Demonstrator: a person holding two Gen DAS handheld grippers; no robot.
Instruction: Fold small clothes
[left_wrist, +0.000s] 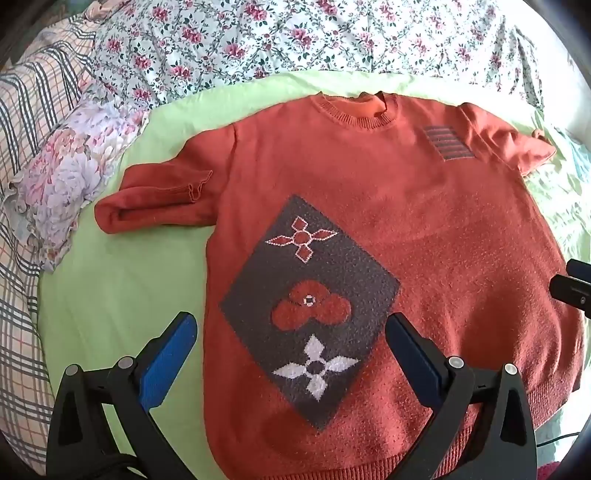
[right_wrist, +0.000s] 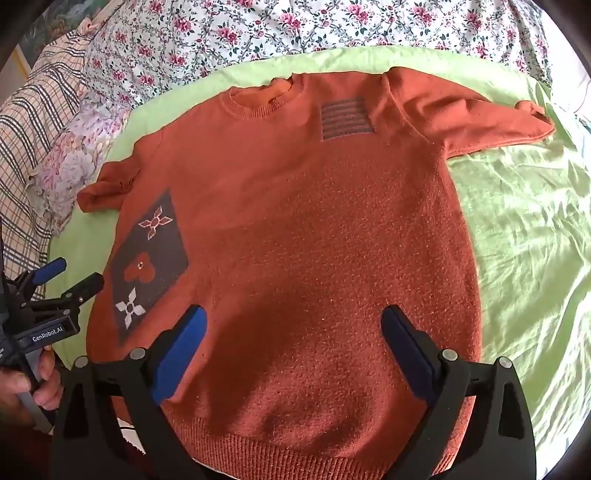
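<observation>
An orange knit sweater (left_wrist: 424, 221) lies flat, front up, on a light green sheet (left_wrist: 122, 295); it also shows in the right wrist view (right_wrist: 314, 229). It has a grey diamond patch (left_wrist: 306, 295) with flower motifs and a grey striped patch (left_wrist: 448, 142). Its left sleeve (left_wrist: 155, 203) is folded back on itself; its right sleeve (right_wrist: 480, 114) lies spread out. My left gripper (left_wrist: 291, 325) is open above the sweater's lower left part. My right gripper (right_wrist: 293, 317) is open above the lower middle, near the hem (right_wrist: 306, 446). Both are empty.
A flowered quilt (left_wrist: 295, 37) lies beyond the sheet. A flowered pillow (left_wrist: 70, 173) and a plaid cloth (left_wrist: 22, 147) lie at the left. The left gripper (right_wrist: 74, 277) and the hand holding it show at the left edge of the right wrist view.
</observation>
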